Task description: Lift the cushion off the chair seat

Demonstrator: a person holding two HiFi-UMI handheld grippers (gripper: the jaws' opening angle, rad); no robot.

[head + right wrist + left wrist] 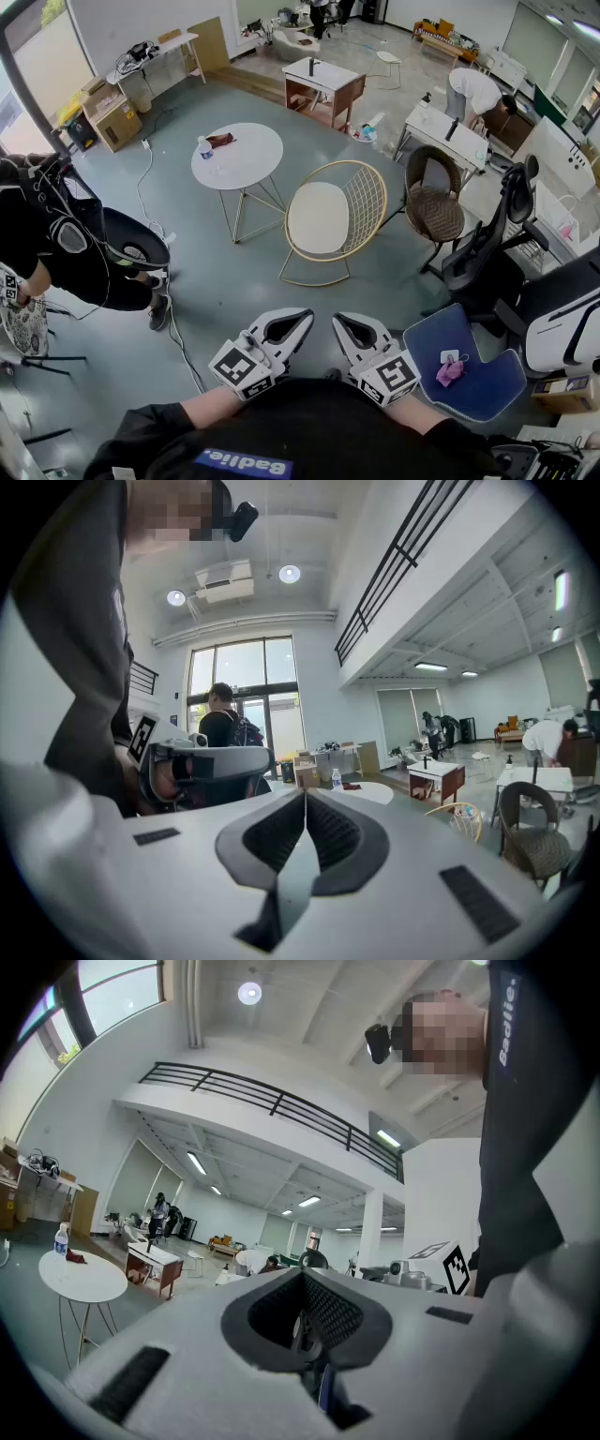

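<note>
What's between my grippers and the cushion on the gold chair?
Bare grey floor up to the chair's gold frame, seen in the head view.

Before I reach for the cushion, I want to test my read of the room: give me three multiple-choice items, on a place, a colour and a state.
1. Where does the white cushion lie? A on the round table; B on the gold wire chair; C on the floor.
2. What colour is the cloth on the blue chair? A pink; B green; C yellow.
3. How are the left gripper and right gripper? A both open; B shut on the cushion; C both shut, empty.
Answers: 1 B, it fills that chair's seat. 2 A, a pink bundle lies on the blue seat. 3 C, each gripper view shows jaws together with nothing between.
</note>
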